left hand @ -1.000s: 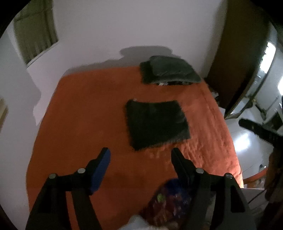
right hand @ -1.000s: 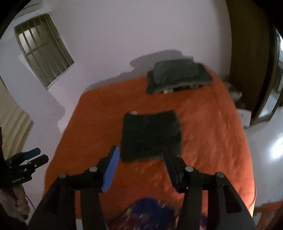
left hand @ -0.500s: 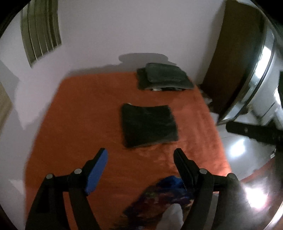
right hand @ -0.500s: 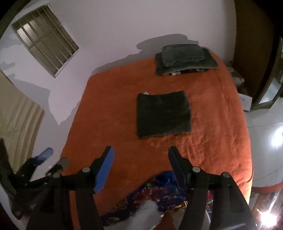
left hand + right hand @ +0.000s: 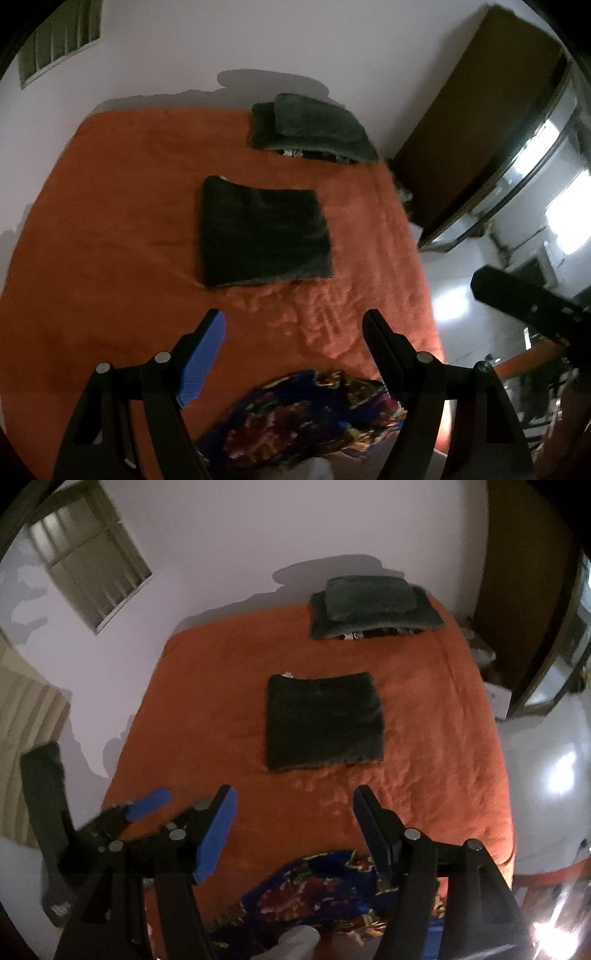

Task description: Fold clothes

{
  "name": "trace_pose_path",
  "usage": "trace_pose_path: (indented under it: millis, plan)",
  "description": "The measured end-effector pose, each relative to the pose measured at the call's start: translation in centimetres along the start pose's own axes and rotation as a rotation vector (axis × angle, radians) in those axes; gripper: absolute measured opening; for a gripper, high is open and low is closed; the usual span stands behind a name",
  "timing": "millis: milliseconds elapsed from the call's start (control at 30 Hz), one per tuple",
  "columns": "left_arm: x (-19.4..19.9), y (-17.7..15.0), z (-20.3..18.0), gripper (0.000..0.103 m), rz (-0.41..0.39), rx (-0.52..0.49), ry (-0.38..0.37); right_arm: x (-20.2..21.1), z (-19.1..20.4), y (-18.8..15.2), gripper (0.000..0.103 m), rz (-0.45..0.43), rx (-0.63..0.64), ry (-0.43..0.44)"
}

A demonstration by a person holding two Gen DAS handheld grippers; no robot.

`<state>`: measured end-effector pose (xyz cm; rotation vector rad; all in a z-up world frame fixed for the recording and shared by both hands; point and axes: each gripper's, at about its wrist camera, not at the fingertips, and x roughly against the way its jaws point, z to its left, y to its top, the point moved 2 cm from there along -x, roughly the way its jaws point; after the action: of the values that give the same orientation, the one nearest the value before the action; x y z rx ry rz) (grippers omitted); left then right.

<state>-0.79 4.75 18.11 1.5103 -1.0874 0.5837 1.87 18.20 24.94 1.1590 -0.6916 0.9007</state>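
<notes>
Orange bedding covers the bed [image 5: 110, 229], where a dark folded garment [image 5: 264, 236] lies flat at the middle. Beyond that garment, by the white wall, sits a stack of grey folded clothes [image 5: 373, 605]. Nearer than the garment, a floral cloth [image 5: 325, 890] lies crumpled below the left tool [image 5: 293, 328] and right tool [image 5: 293, 805], both spread apart, holding nothing.

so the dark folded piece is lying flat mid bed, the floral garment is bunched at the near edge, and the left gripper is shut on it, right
Not quite: the left gripper is open, its jaws spread wide above the floral garment and gripping nothing, as the left wrist view shows. The rest holds: the dark folded piece lies flat mid bed, and the floral garment is bunched at the near edge.
</notes>
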Motion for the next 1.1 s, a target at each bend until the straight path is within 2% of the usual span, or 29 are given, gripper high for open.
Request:
trace_pose_path:
  millis: [67,233,433,567,733,867,1033,1100]
  plan:
    - [-1.0,-0.4,0.4,0.078,-0.007,0.015,0.015,-1.1,-0.2,0.2,0.066,0.001,-0.019,0.011]
    - [-3.5,-1.4,0.5,0.078,0.050,0.035,-0.042,-4.0,-0.3,0.9,0.068,-0.009,-0.053,0.019]
    - [-3.6,-2.2,1.2,0.078,0.056,0.042,-0.090,-5.5,-0.2,0.7,0.069,-0.031,-0.038,0.025]
    - [-3.3,-2.4,2.0,0.078,0.044,0.045,-0.054,-5.5,-1.1,0.4,0.072,-0.042,-0.022,0.004]
    - [-3.6,-2.2,2.5,0.078,0.041,0.063,-0.064,-5.9,-2.8,0.2,0.075,-0.042,-0.057,0.011]
    - [-4.2,-1.8,2.9,0.078,0.041,0.057,-0.010,-6.5,-3.8,-0.1,0.075,-0.025,-0.077,0.035]
    - [-6.1,-2.0,3.5,0.078,0.075,0.059,0.003,-7.4,-5.1,-0.3,0.076,-0.007,-0.056,0.027]
    - [-7.0,-2.2,3.6,0.078,0.095,0.046,0.009,-7.7,-5.8,-0.8,0.076,0.012,-0.041,-0.018]
